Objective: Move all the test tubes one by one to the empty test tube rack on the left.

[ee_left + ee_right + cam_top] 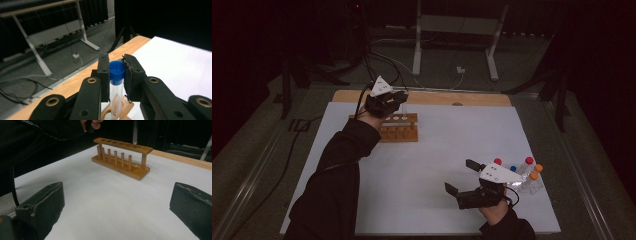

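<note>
Tube [116, 87] with a blue cap, clear-walled, stands upright between the two black jaws of the left claw [117, 72], which is clamped on it just below and around the cap. In the left gripper view the tube's lower end hangs right over a hole at the end of the wooden rack [117, 111]; whether the tip has entered the hole I cannot tell from that angle. In the high view the left claw [398, 101] sits at the far side of the bench [412, 170], above the right end of the rack [398, 128], with the tube [404, 111] showing as a thin pale line below it. The rack (a row of holes on top, pegs along the front) rests on the white sheet near the wooden far edge of the bench.

The right claw [460, 176] lies low on the near right part of the bench, jaws spread wide with nothing between them, pointing towards the rack [122, 157]. Just beside it, on its right, is a cluster of capped tubes [527, 172] with red, blue and orange caps.
</note>
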The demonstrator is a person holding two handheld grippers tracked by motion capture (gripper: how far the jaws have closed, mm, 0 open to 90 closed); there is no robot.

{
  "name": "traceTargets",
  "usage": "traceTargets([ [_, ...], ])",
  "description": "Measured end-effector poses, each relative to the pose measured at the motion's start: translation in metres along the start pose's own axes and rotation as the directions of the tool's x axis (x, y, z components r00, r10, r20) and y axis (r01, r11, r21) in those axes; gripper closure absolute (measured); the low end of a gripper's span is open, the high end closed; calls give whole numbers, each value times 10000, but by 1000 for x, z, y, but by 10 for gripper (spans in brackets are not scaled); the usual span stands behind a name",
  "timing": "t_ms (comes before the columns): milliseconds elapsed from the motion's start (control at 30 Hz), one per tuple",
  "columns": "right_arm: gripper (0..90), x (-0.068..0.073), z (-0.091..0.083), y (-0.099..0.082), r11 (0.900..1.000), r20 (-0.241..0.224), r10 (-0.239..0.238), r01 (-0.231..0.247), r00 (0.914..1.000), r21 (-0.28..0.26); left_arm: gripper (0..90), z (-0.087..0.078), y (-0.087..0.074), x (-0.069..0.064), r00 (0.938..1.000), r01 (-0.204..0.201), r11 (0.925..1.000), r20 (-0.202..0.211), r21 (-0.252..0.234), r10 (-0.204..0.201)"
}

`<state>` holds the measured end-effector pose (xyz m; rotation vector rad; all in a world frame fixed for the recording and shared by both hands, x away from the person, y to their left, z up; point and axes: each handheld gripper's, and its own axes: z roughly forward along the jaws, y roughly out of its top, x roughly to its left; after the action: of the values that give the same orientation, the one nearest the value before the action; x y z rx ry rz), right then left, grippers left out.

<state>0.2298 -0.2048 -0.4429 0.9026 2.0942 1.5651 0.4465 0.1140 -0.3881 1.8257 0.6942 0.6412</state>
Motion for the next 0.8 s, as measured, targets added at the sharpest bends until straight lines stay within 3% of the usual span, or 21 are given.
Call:
traceTargets([
  [33,0,0,0,0,10000,-10,0,0,10000,13,777,2,-2,1,9997,-163,9999,-190,49,164],
  [100,0,0,0,0,10000,-18,-10,10,10000,24,777,7,-6,3,9998,115,9999,-159,80,-113],
  [133,0,-1,0,-1,10000,-26,-11,11,10000,30,777,9,-9,2,9997,22,9999,-232,127,-19],
  [200,0,-1,0,-1,10000,-58,28,-28,10000,13,777,12,-15,2,9995,298,9995,-114,134,-296],
  [533,0,1,-1,-1,10000,-91,58,-58,9999,-2,776,23,-44,0,9970,758,9964,-162,375,-752],
  [800,0,1,-1,-2,10000,-156,36,-36,9999,33,775,33,-60,-3,9967,801,9941,-201,731,-788],
])
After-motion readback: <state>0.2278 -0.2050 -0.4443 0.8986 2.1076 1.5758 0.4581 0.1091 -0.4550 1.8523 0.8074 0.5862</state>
